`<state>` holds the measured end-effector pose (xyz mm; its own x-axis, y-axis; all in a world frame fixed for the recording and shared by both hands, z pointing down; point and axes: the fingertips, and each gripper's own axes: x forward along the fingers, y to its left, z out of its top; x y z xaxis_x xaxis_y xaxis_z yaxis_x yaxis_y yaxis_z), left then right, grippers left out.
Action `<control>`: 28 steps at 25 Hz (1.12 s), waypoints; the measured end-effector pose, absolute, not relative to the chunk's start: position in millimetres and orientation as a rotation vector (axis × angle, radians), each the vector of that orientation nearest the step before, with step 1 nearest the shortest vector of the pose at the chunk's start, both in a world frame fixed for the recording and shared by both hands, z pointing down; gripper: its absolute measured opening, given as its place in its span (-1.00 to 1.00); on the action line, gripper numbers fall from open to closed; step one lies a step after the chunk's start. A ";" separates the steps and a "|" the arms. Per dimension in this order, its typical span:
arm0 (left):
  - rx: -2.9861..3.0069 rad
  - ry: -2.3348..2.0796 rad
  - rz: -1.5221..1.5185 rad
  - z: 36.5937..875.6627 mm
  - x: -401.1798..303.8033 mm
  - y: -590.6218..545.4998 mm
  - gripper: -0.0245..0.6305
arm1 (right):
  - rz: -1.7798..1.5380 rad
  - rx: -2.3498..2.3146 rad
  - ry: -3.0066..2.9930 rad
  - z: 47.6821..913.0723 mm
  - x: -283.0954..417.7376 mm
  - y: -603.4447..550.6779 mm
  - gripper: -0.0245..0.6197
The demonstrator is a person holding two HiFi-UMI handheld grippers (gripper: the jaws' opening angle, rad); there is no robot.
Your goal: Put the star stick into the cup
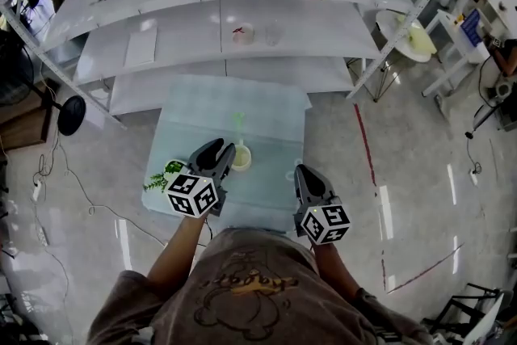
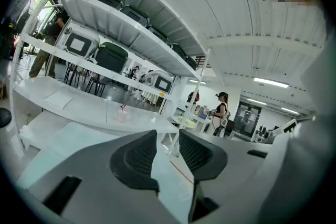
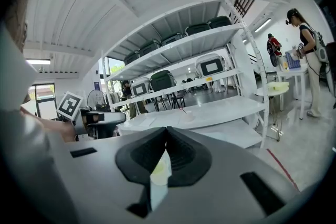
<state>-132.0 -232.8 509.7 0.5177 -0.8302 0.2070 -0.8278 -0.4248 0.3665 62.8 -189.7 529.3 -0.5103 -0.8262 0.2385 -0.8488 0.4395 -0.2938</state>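
The left gripper's (image 1: 213, 151) fingers are spread and empty just beside the cup (image 1: 241, 158), where a green stick (image 1: 239, 125) stands. The right gripper's (image 1: 308, 174) fingers are clenched on nothing near the tabletop's (image 1: 202, 117) edge.

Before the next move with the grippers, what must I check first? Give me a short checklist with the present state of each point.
1. Left gripper jaws apart, nothing between them: ok.
2. Right gripper empty: cannot tell. Its jaws meet at the tips, but a pale yellow shape shows in the gap behind them.
3. Cup upright on the table: ok.
4. Star stick in the cup: cannot tell. It seems to rise from the cup, but it shows only faintly.
5. Left gripper apart from the cup: cannot tell. In the head view it sits close against the cup's left side.
6. Green plant away from the cup, at the table's left edge: ok.
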 end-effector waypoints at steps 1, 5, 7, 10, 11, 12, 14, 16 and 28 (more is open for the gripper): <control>2.350 -1.365 -0.018 504.7 -131.7 -228.7 -0.50 | 0.581 1.517 -2.618 527.9 62.3 -189.6 -0.91; 2.389 -1.384 -0.026 491.9 -136.7 -212.4 -0.50 | 0.565 1.502 -2.631 524.1 55.2 -189.2 -0.91; 2.395 -1.407 -0.023 489.4 -142.3 -205.1 -0.50 | 0.551 1.487 -2.642 521.8 49.5 -189.6 -0.91; 2.393 -1.438 -0.031 488.7 -148.1 -194.5 -0.51 | 0.510 1.468 -2.656 516.6 45.3 -189.5 -0.91; 2.391 -1.448 -0.035 488.9 -150.5 -191.0 -0.51 | 0.497 1.463 -2.657 515.3 44.5 -189.4 -0.91; 2.389 -1.459 -0.039 488.8 -153.1 -187.7 -0.51 | 0.487 1.458 -2.658 514.2 44.0 -189.4 -0.91; 2.389 -1.480 -0.048 487.8 -158.3 -182.3 -0.51 | 0.474 1.453 -2.658 512.3 44.3 -189.6 -0.91; 2.391 -1.500 -0.057 486.4 -162.8 -178.7 -0.52 | 0.468 1.452 -2.655 511.1 46.1 -190.0 -0.91; 2.385 -1.595 -0.061 485.9 -172.9 -171.0 -0.84 | 0.492 1.456 -2.661 515.2 49.2 -186.0 -0.91</control>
<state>-172.9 -171.0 485.9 0.3925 -0.9126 0.1141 -0.9012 -0.3568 0.2461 49.2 -186.0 515.2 -0.5493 -0.8086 0.2107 -0.8305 0.5005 -0.2444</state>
